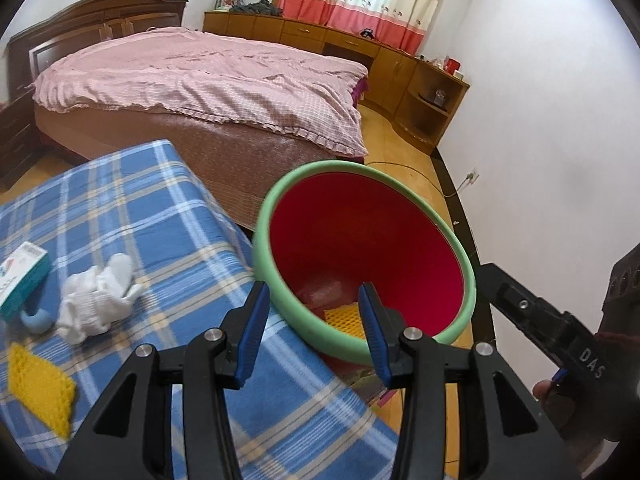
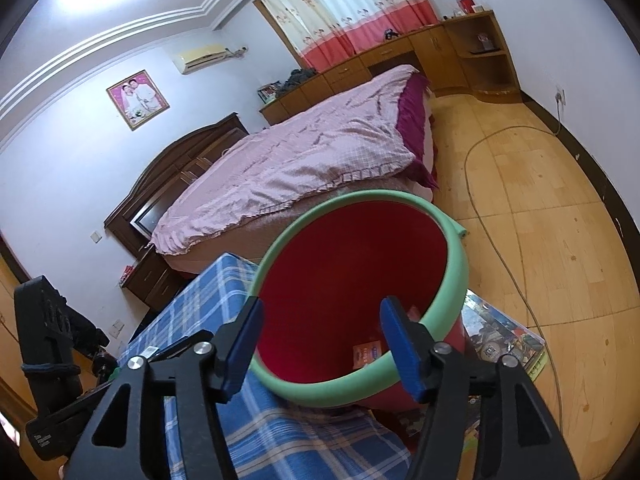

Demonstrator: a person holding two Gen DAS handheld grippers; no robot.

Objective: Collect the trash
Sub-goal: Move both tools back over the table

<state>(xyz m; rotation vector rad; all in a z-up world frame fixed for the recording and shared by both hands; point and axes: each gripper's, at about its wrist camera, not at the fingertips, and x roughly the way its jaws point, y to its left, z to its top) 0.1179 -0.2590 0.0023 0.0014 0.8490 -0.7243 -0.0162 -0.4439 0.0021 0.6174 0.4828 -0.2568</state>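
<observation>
A red bin with a green foam rim (image 1: 464, 264) stands beside the blue plaid table (image 1: 168, 216). It holds a yellow mesh piece (image 1: 344, 318) and clear plastic. My left gripper (image 1: 314, 300) is open and empty over the bin's near rim. On the table lie crumpled white tissue (image 1: 98, 296), a yellow mesh piece (image 1: 38, 388), a teal and white box (image 1: 22, 280) and a blue curved object (image 1: 36, 320). My right gripper (image 2: 320, 316) is open and empty above the bin (image 2: 456, 264), where an orange packet (image 2: 366, 354) lies.
A bed with a pink cover (image 1: 208, 76) stands behind the table. Wooden cabinets (image 1: 400, 68) line the far wall. A cable (image 2: 496, 216) runs across the wooden floor. Printed mats (image 2: 504, 340) lie under the bin. The right gripper's body (image 1: 560, 340) shows at the left view's right edge.
</observation>
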